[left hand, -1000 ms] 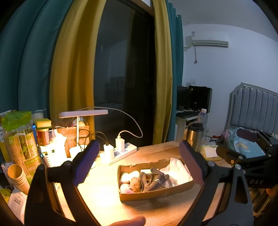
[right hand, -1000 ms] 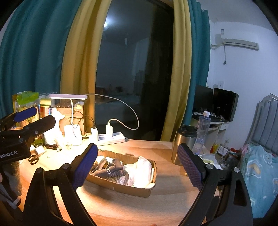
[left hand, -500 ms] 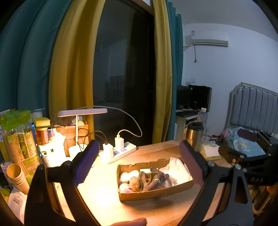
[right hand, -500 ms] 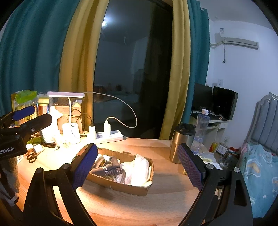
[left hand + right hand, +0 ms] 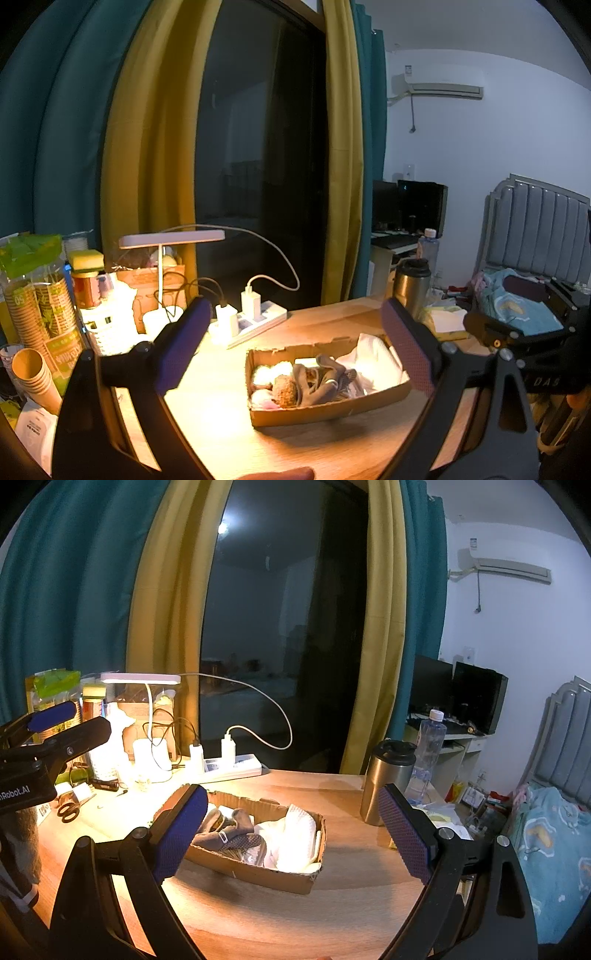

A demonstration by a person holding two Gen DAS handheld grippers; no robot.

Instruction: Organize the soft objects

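Both of my tools are raised above the wooden table (image 5: 351,897) and aimed down at the cardboard tray (image 5: 332,408). My left gripper (image 5: 295,354) stands with its jaws spread wide and nothing between them; my right gripper (image 5: 291,834) is the same, wide apart and empty. Neither pad touches anything.

The soft objects all lie inside the tray, ahead of and below both tools. From the left tool, a brown fuzzy ball (image 5: 284,390) sits at the tray's near-left corner with pale fluffy pieces (image 5: 271,371) just behind it. Grey socks (image 5: 321,376) are heaped in the middle, and white folded cloth (image 5: 376,356) fills the end toward my right finger. From the right tool the socks (image 5: 229,834) lie just beyond my left finger, and the white cloth (image 5: 299,834) sits between the two fingers. I see no soft item loose on the table near the tray.

Judgement: this arrangement fits two stages. Either the items are gathered and I am holding off over a finished tray, or the heap awaits sorting and I am lining up on it. The pictures do not settle which.

Any reach into the tray would call for a low, slow approach: the walls are shallow, the cardboard is light and could slide, and the tangled socks would likely drag a neighbour along. The steel tumbler (image 5: 388,779) stands to the right of my right tool, and the power strip (image 5: 229,766) lies beyond the tray.
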